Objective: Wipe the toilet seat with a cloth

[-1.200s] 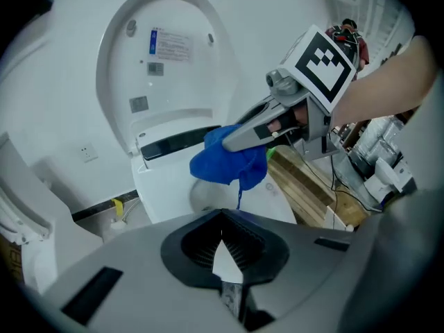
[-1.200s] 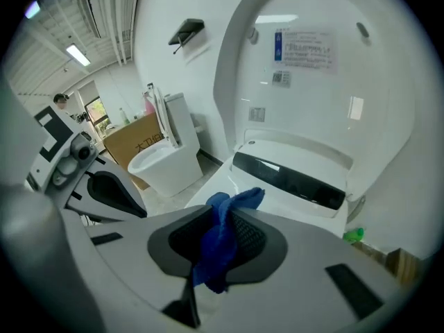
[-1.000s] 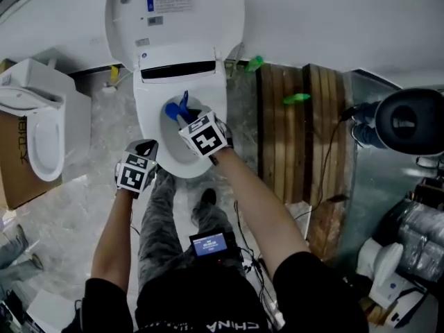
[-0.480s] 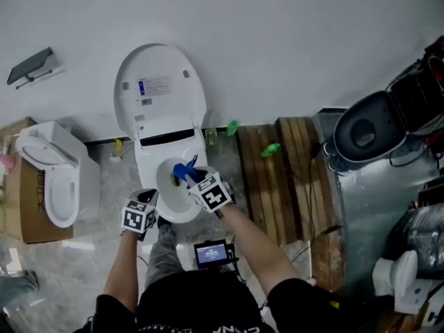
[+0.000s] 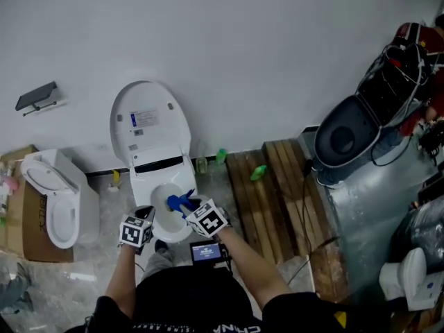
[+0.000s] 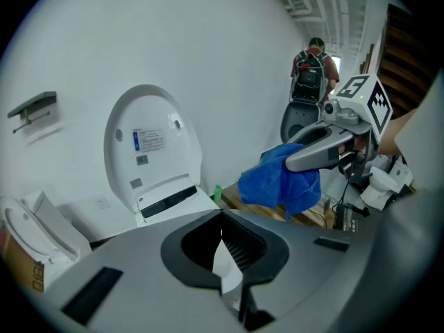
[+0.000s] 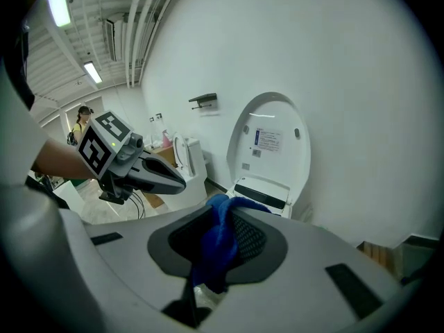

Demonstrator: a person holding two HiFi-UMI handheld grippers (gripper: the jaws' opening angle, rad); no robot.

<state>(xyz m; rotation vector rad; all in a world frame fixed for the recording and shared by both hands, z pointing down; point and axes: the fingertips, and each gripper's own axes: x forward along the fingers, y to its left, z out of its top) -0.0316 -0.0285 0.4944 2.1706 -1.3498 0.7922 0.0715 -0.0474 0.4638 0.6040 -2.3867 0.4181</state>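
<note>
A white toilet [image 5: 154, 184] stands against the wall with its lid [image 5: 148, 124] raised. Over the bowl [image 5: 164, 204] hangs a blue cloth [image 5: 179, 202], and my right gripper [image 5: 184, 205] is shut on it. The right gripper view shows the cloth [image 7: 220, 236] bunched between the jaws of the right gripper [image 7: 214, 259], with the toilet lid [image 7: 273, 143] beyond. My left gripper [image 5: 145, 215] hovers at the bowl's near left edge. It is shut and holds nothing, as the left gripper view [image 6: 226, 269] confirms. There the cloth [image 6: 280, 184] dangles to the right.
A second white toilet [image 5: 48, 201] sits on a cardboard box [image 5: 15, 217] at the left. A wooden pallet [image 5: 267, 203] with green bottles [image 5: 258, 173] lies right of the toilet, a dark round bin [image 5: 343, 139] beyond it. A small screen [image 5: 207, 252] sits near my feet.
Both grippers have risen above the bowl, the cloth still in the right one. The head view has pulled up and back, so the toilet looks smaller.
</note>
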